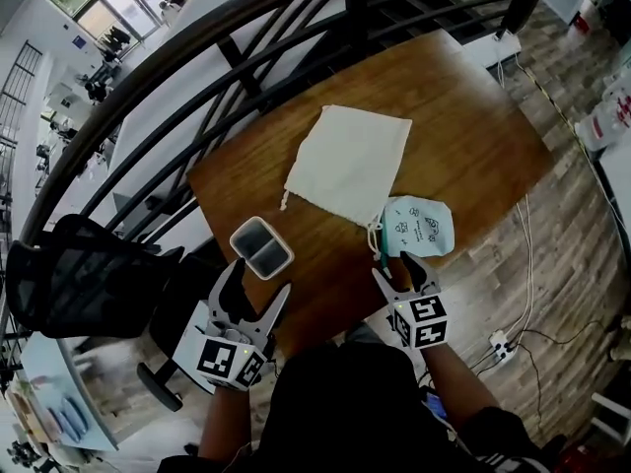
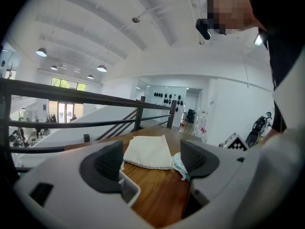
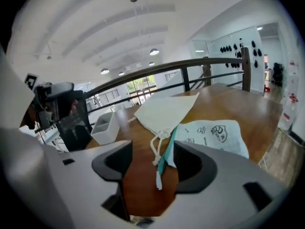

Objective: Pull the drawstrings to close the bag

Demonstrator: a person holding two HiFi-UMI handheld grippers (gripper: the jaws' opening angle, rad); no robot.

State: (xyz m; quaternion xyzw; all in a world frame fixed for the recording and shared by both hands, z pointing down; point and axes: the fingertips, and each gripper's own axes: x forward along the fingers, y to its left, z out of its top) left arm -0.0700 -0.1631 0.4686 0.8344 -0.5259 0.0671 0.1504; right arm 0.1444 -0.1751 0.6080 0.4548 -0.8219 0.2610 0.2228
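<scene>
Nearest to the person, at the table's near edge, the right gripper [image 1: 397,267] hangs with its jaws apart and gripping nothing. Its tips point down at the mouth of the pale blue printed bag [image 1: 422,227], which lies flat on the wooden table [image 1: 473,136] just ahead and a little to the right. From that mouth the teal drawstring [image 3: 164,163] trails back toward the gripper, its long axis running nearly along the line the jaws point. In the right gripper view it lies in the gap, close to the right-hand pad, though no pad touches it. The white drawstring [image 3: 154,149] of the cream bag [image 1: 350,161] lies just beside it, so closing here could catch either cord. The left gripper [image 1: 258,282] is also spread open and empty, and sits off to the left by the grey tray [image 1: 261,246], well apart from both cords. I judge the right hand to be far better placed for the pull.
</scene>
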